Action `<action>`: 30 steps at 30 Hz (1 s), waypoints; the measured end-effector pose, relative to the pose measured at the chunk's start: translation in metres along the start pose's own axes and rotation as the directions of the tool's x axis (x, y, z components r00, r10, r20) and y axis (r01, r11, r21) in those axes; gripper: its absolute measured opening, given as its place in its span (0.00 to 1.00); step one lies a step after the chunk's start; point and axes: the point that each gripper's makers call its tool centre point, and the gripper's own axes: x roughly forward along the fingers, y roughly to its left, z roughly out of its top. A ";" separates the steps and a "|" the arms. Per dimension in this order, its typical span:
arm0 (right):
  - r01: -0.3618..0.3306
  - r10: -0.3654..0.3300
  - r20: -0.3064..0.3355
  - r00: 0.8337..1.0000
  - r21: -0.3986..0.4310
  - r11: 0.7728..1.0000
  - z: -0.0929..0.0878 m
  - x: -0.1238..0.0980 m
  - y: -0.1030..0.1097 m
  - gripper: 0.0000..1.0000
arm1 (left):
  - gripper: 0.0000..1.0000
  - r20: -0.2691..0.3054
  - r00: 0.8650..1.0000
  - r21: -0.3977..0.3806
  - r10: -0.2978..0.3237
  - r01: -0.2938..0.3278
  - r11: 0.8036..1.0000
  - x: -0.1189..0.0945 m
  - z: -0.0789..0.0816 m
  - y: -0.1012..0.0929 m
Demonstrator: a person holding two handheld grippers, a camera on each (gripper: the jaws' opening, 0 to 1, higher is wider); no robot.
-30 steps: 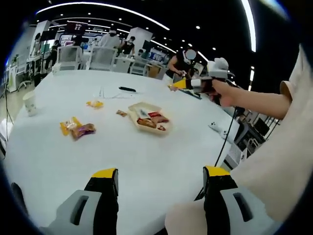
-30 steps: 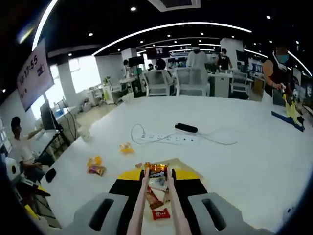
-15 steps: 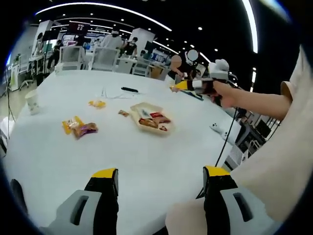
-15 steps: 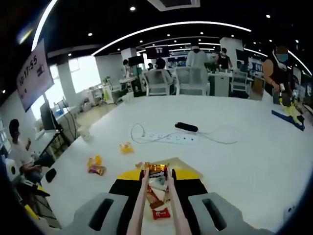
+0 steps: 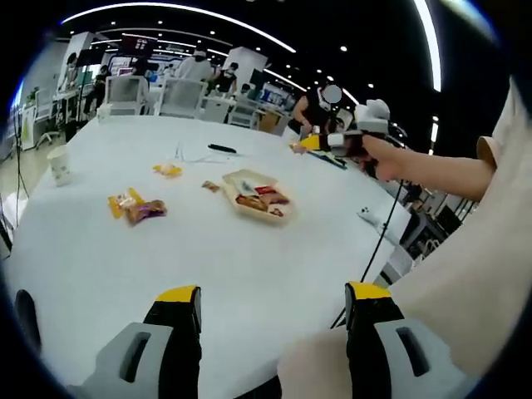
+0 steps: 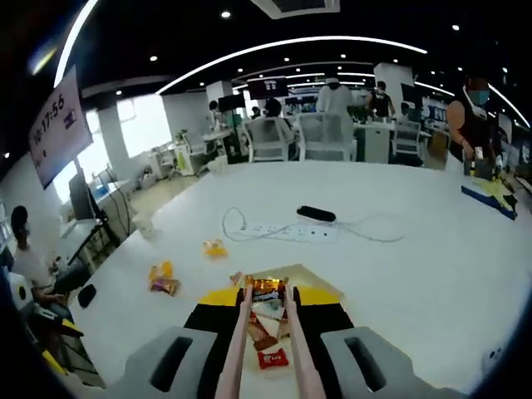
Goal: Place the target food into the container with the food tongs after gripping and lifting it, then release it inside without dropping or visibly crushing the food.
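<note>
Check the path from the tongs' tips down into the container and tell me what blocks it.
Nothing visible does. In the right gripper view the food tongs, held in the right gripper, hang above the open container, a wrapped snack at their tips. Other snacks already lie inside, with room left.

A shallow beige container [image 5: 252, 194] lies flat on the white worktop [image 5: 208, 258], holding several red and brown snack packets. In the right gripper view the pink food tongs [image 6: 264, 349] reach forward over it, their tips closed on an orange-brown snack packet [image 6: 268, 290]. More packets lie loose on the worktop: an orange and purple pair [image 5: 135, 205], a yellow one [image 5: 167, 169] and a small brown one [image 5: 210, 186] just beside the container.
</note>
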 end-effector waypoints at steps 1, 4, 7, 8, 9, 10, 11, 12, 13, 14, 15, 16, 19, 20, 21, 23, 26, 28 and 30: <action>-0.001 0.001 -0.003 1.000 0.001 1.000 -0.001 0.001 0.000 0.23 | 0.70 0.001 1.000 -0.001 0.002 -0.002 1.000 0.000 0.000 0.000; -0.005 0.005 -0.014 1.000 0.002 1.000 -0.006 0.004 0.002 0.23 | 0.70 0.010 1.000 -0.009 0.009 -0.009 1.000 -0.002 0.000 0.000; 0.003 -0.003 -0.010 1.000 0.003 1.000 -0.006 0.006 0.003 0.23 | 0.70 0.008 1.000 -0.010 0.017 -0.017 1.000 -0.004 -0.002 0.000; 0.018 -0.018 -0.007 1.000 -0.011 1.000 -0.006 0.005 0.001 0.23 | 0.70 0.007 1.000 -0.010 0.019 -0.019 1.000 -0.005 -0.002 0.001; 0.024 -0.024 -0.013 1.000 -0.017 1.000 -0.008 0.007 -0.001 0.23 | 0.70 0.009 1.000 -0.012 0.027 -0.027 1.000 -0.007 -0.003 0.001; 0.020 -0.020 -0.016 1.000 -0.004 1.000 -0.010 0.007 -0.003 0.24 | 0.70 0.011 0.999 -0.017 0.034 -0.034 0.999 -0.009 -0.003 0.003; 0.023 -0.023 -0.016 1.000 -0.001 1.000 -0.011 0.007 -0.005 0.24 | 0.70 0.014 0.999 -0.021 0.039 -0.039 0.999 -0.011 -0.004 0.004; 0.030 -0.030 -0.018 0.999 -0.002 1.000 -0.013 0.007 -0.006 0.24 | 0.70 0.015 0.999 -0.025 0.044 -0.043 0.999 -0.012 -0.004 0.005; 0.032 -0.032 -0.020 0.999 -0.002 0.999 -0.013 0.006 -0.008 0.24 | 0.70 0.015 0.999 -0.028 0.049 -0.048 0.998 -0.013 -0.006 0.005; 0.035 -0.035 -0.018 0.999 0.000 0.999 -0.013 0.006 -0.008 0.24 | 0.70 0.014 0.999 -0.030 0.051 -0.051 0.998 -0.013 -0.007 0.005; 0.043 -0.043 -0.021 0.999 -0.006 0.999 -0.014 0.006 -0.009 0.24 | 0.70 0.012 0.999 -0.032 0.053 -0.052 0.998 -0.014 -0.008 0.005; 0.045 -0.046 -0.024 0.999 -0.006 0.999 -0.016 0.006 -0.010 0.24 | 0.70 0.012 0.999 -0.033 0.053 -0.052 0.998 -0.014 -0.008 0.005; 0.046 -0.046 -0.025 0.999 0.002 0.999 -0.017 0.007 -0.009 0.24 | 0.70 0.008 0.999 -0.034 0.051 -0.051 0.998 -0.015 -0.011 0.003; 0.045 -0.044 -0.025 0.999 0.003 0.999 -0.017 0.007 -0.008 0.24 | 0.70 0.007 0.999 -0.035 0.050 -0.050 0.998 -0.015 -0.012 0.002; 0.041 -0.041 -0.025 0.999 0.004 0.999 -0.017 0.007 -0.006 0.24 | 0.70 0.008 0.999 -0.036 0.050 -0.050 0.998 -0.015 -0.012 0.002; 0.033 -0.033 -0.025 0.999 0.004 0.999 -0.017 0.009 -0.002 0.24 | 0.70 0.007 0.999 -0.036 0.050 -0.050 0.998 -0.016 -0.013 0.002; 0.019 -0.019 -0.029 0.999 0.003 1.000 -0.018 0.012 0.004 0.25 | 0.70 0.009 0.999 -0.035 0.053 -0.052 0.998 -0.017 -0.013 0.003; 0.009 -0.009 -0.034 0.999 0.004 1.000 -0.019 0.016 0.008 0.26 | 0.70 0.015 0.998 -0.038 0.059 -0.058 0.998 -0.019 -0.012 0.005; -0.005 0.005 -0.039 0.999 0.005 1.000 -0.020 0.020 0.014 0.26 | 0.70 0.019 0.998 -0.040 0.065 -0.065 0.997 -0.022 -0.012 0.008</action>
